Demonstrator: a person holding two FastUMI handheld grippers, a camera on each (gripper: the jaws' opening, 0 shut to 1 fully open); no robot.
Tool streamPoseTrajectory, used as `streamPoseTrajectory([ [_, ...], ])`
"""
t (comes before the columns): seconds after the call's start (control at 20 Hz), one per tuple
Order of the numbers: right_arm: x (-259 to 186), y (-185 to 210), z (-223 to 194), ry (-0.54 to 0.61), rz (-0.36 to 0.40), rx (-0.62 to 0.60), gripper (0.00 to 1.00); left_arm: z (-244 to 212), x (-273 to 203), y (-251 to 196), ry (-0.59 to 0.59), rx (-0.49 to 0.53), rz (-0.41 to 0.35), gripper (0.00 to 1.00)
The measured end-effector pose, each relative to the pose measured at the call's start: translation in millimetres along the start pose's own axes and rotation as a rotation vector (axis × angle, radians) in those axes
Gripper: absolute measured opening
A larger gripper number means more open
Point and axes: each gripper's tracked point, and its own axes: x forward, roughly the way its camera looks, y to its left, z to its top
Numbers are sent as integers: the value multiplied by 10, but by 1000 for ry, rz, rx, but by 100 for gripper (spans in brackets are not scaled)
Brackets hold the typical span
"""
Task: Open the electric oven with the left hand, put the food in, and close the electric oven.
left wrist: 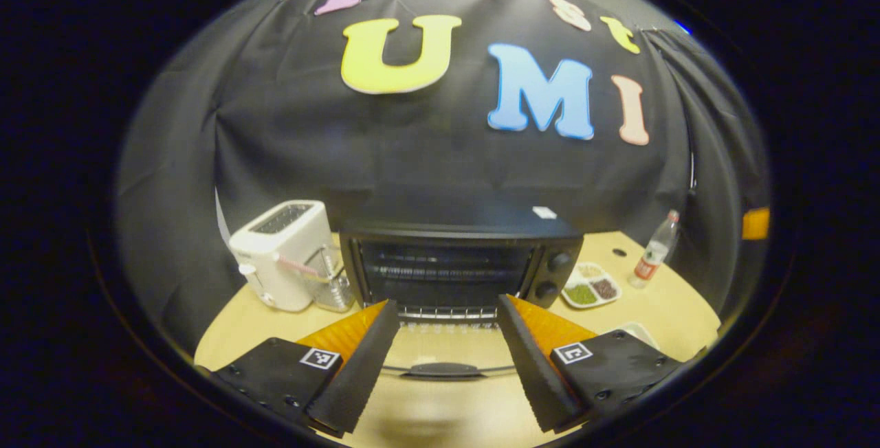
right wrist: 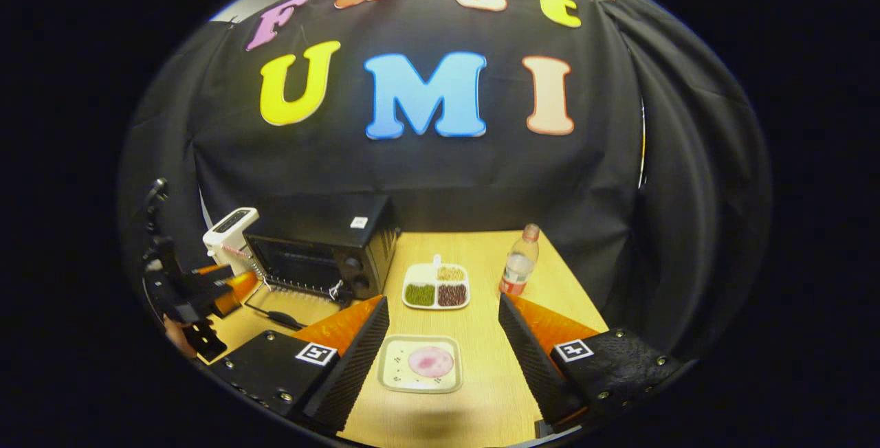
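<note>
The electric oven [left wrist: 457, 266] stood at the back of the bench [left wrist: 646, 310], against the black cloth wall. Its door [left wrist: 440, 348] was folded down flat toward the front, with the dark handle [left wrist: 443, 369] at the leading edge and the wire rack [left wrist: 447, 312] visible at the mouth of the cavity. Two knobs [left wrist: 553, 275] sat on the panel at the oven's right side.

The left claw [left wrist: 447, 365] was positioned just above the lowered door. Its fingers [left wrist: 357, 372] were spread wide, one on each side of the handle, and gripped nothing. In the right gripper view, the left claw [right wrist: 223, 286] appeared at the oven [right wrist: 320, 249] front, beside the open door.

The food [right wrist: 431, 361], a pink round slice, lay on a small square plate [right wrist: 395, 365] on the bench in front of the oven and to its right. The right claw [right wrist: 443, 355] hovered over this plate with its fingers [right wrist: 354, 365] spread apart on either side of it, not touching it.

A divided tray [right wrist: 435, 286] holding green, dark red and pale contents lay just beyond the plate, near the oven's right side. A plastic bottle [right wrist: 519, 269] with a red label stood upright to the right of the tray. A white toaster [left wrist: 282, 252] stood to the left of the oven, close to its side wall.
</note>
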Motion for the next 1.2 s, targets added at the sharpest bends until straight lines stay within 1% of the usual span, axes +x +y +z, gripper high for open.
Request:
streamPoseTrajectory([
  [0.05, 129, -104, -179, 84, 1, 22, 99, 205, -112, -44, -51, -24, 0, 97],
  [0.15, 307, -221, -484, 250, 27, 82, 99, 566, -359, -103, -124, -65, -6, 98],
  [0.25, 489, -336, -803, 382, 33, 143, 99, 782, -564, -131, -170, -86, -17, 100],
  [0.4, 754, -501, -1115, 516, 24, 156, 100, 931, -781, -95, -208, -99, -19, 90],
  [0.5, 925, -567, -1285, 587, 8, 140, 100, 941, -884, -16, -216, -92, 0, 100],
  [0.55, 987, -585, -1384, 625, -1, 128, 99, 913, -923, 39, -210, -89, 14, 100],
  [0.7, 1210, -575, -1602, 723, -15, 100, 100, 792, -1021, 187, -187, -98, 50, 100],
  [0.75, 1261, -549, -1690, 754, -17, 81, 100, 767, -1056, 245, -179, -102, 64, 97],
  [0.8, 1311, -537, -1742, 776, -18, 64, 100, 732, -1089, 319, -174, -105, 80, 100],
  [0.95, 1438, -576, -1874, 818, -44, -15, 100, 642, -1146, 513, -154, -122, 119, 100],
  [1.05, 1484, -560, -1929, 834, -46, -64, 100, 613, -1195, 606, -148, -132, 139, 100],
  [1.2, 1541, -552, -1994, 847, -60, -112, 98, 551, -1236, 659, -138, -135, 150, 100],
])
